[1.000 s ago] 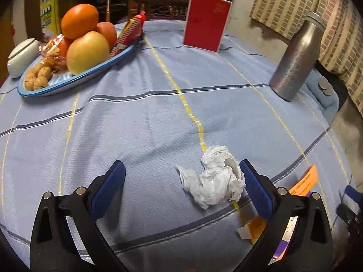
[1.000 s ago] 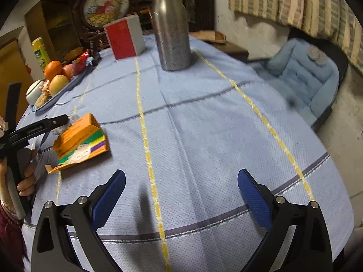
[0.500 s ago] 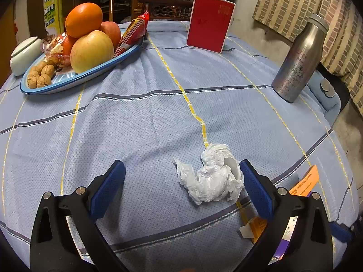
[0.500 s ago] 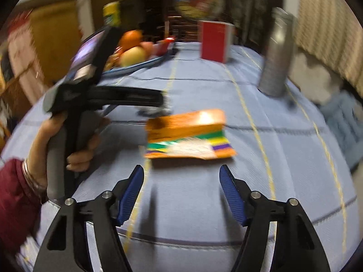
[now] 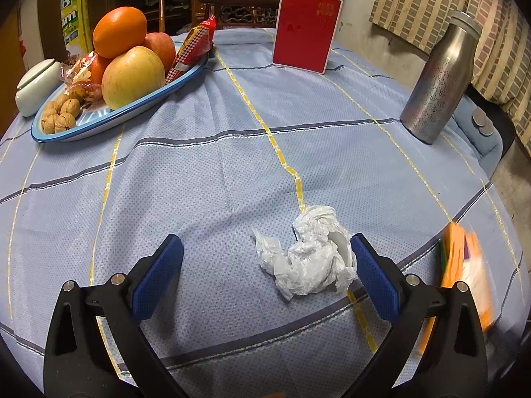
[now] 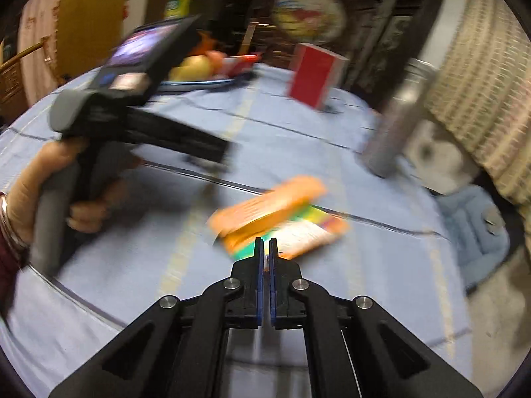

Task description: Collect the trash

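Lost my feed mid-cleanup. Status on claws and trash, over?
Left claw open, tissue between its pads, still on cloth. Right claw just closed on orange packet edge; view blurred. Nothing in the way.

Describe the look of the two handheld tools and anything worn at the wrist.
Both tools, left and right, have black angular fingers with blue ribbed pads and silver rivets. Seen from the right wrist view, the left tool has a grey pistol handle and a lit screen on top. A dark red sleeve and metal bangles show.
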A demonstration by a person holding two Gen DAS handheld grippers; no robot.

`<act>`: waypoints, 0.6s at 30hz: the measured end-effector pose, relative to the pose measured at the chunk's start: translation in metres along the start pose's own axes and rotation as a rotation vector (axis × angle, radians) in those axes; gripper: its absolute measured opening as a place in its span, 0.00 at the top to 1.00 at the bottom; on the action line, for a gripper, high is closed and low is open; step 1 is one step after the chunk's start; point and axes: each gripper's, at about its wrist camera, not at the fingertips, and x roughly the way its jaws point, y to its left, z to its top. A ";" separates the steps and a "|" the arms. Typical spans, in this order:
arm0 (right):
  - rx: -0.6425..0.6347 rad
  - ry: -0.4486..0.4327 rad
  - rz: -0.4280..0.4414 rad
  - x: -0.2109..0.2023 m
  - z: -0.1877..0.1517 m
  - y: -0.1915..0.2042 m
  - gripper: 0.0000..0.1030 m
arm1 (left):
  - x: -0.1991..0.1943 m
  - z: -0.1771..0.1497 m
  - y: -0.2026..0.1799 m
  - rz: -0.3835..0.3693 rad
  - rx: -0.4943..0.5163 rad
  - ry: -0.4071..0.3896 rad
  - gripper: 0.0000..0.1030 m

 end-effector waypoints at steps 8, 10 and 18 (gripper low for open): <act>0.352 -0.021 0.050 -0.021 -0.029 -0.092 0.05 | 0.001 0.000 -0.001 0.008 0.006 0.003 0.06; 0.360 -0.013 0.123 -0.018 -0.025 -0.084 0.05 | 0.001 0.000 -0.001 0.008 0.006 0.003 0.06; 0.296 0.075 0.154 0.029 0.000 -0.039 0.05 | 0.002 0.000 -0.002 0.018 0.015 0.007 0.06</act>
